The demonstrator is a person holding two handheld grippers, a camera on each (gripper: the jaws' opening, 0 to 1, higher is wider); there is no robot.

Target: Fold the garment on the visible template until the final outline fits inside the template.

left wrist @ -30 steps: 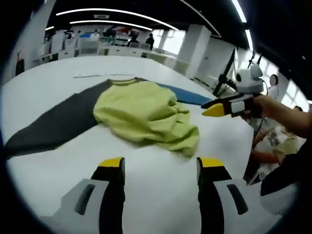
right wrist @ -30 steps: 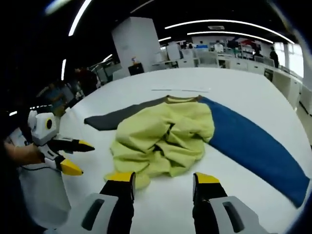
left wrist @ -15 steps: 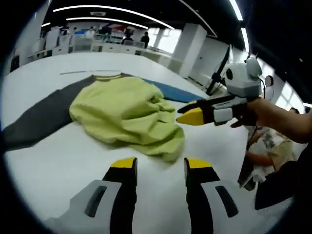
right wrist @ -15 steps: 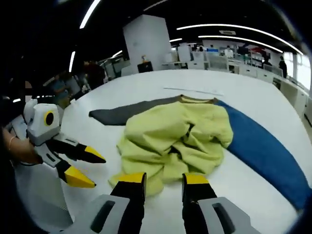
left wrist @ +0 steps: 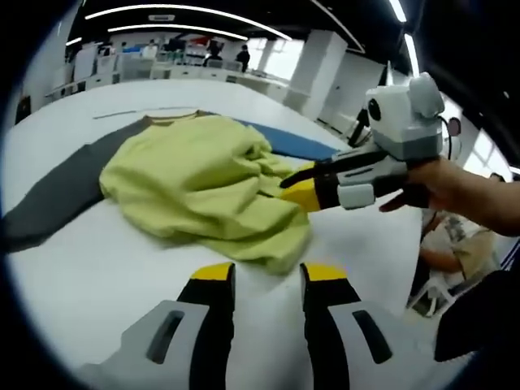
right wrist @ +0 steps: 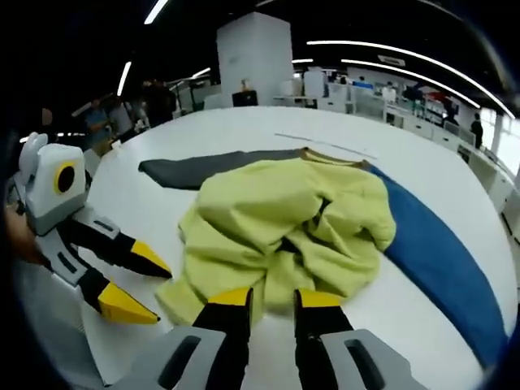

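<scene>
The garment point(left wrist: 207, 183), a yellow-green heap, sits crumpled on the white tabletop point(left wrist: 89, 268), bunched over where the grey panel point(left wrist: 49, 199) and the blue panel point(left wrist: 292, 145) of the template meet. In the right gripper view the garment point(right wrist: 284, 223) lies between the grey panel point(right wrist: 195, 166) on one side and the blue panel point(right wrist: 439, 260) sweeping away on the other, collar end far from the camera.

Left gripper point(left wrist: 260, 272) is just short of the near hem, jaws narrowly parted, nothing between them. From the right gripper view the left gripper point(right wrist: 134, 284) shows at the cloth's edge, yellow tips spread apart.

Right gripper point(right wrist: 272, 298) is right at the near folds, jaws close together with a slim gap; they may be touching cloth, hard to say from this angle, but no fabric is visibly pinched. In the left gripper view the right gripper point(left wrist: 296, 187) comes in held by a hand point(left wrist: 455, 187), tips pressed against the rumpled side of the garment.
</scene>
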